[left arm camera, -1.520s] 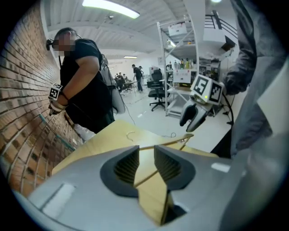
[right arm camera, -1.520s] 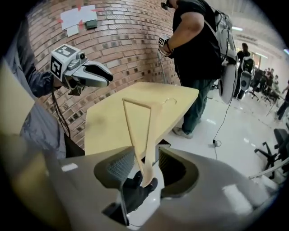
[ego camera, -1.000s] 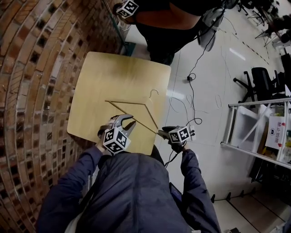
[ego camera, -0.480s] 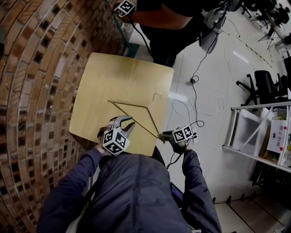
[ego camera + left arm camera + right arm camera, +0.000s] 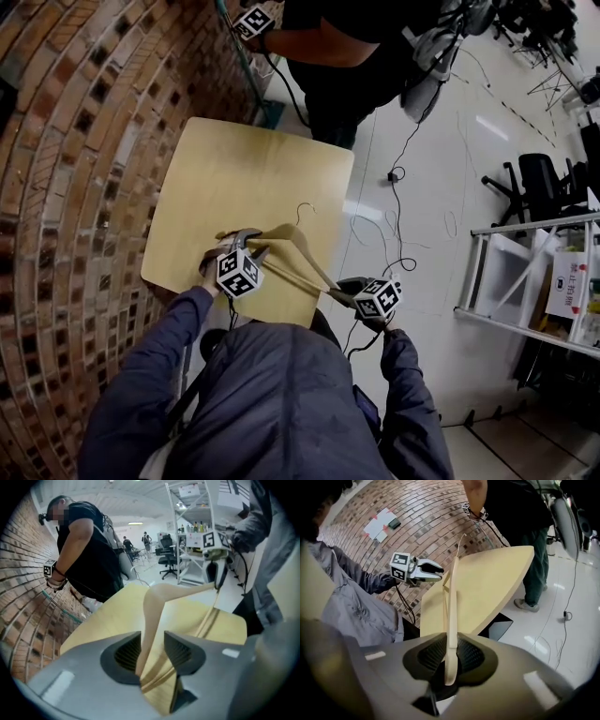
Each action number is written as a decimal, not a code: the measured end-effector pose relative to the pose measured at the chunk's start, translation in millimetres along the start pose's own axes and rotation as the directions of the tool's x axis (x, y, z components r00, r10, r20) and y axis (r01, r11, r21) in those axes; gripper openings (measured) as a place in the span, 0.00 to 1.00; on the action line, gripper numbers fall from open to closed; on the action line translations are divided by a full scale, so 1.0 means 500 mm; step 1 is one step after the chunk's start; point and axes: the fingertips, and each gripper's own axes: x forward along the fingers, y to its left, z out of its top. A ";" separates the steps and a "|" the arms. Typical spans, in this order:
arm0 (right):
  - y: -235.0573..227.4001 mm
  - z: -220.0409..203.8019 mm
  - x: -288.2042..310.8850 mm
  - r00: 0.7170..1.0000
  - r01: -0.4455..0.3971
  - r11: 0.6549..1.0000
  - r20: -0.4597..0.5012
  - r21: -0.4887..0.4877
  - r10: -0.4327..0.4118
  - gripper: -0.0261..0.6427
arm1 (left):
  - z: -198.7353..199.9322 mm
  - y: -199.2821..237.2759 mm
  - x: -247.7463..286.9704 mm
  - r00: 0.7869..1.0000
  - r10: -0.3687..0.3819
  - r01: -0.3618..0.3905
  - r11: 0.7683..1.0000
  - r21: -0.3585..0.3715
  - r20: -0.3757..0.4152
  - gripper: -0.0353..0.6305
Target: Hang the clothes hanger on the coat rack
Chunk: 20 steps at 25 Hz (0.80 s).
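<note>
Clamping the 5 o'clock arm tip of the clothes hanger (image 5: pixel 314 262), the right gripper (image 5: pixel 339 285) has jaws just closed tight on the wood. The left gripper (image 5: pixel 253 244) sits at 9 o'clock, jaws just spread, the other arm loose between them. The hanger is over the table (image 5: pixel 206 169), apex toward 12. Risk: with a single end-grip, the hanger may pivot or slip out. No coat rack spotted.

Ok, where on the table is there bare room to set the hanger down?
The far half of the table is bare, from the brick wall side across to the edge by the standing person. It is crowded only at the near edge, under the raised hanger.
</note>
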 end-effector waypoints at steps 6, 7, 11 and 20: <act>0.015 0.009 -0.020 1.000 0.025 0.998 -0.016 -0.056 -0.026 0.15 | -0.034 0.024 0.079 0.996 0.046 -0.039 0.996 0.085 -0.079 0.33; 0.017 0.011 -0.024 1.000 0.027 0.998 -0.012 -0.057 -0.028 0.15 | -0.032 0.028 0.085 0.996 0.050 -0.043 0.995 0.088 -0.077 0.32; 0.025 0.020 -0.044 0.999 0.048 0.996 -0.008 -0.070 -0.049 0.14 | -0.023 0.018 0.079 0.997 0.026 -0.017 0.994 0.110 -0.076 0.19; 0.092 0.062 -0.153 0.997 0.070 0.977 -0.020 -0.200 -0.076 0.14 | 0.050 0.002 -0.051 0.995 0.098 -0.094 0.990 0.103 -0.031 0.18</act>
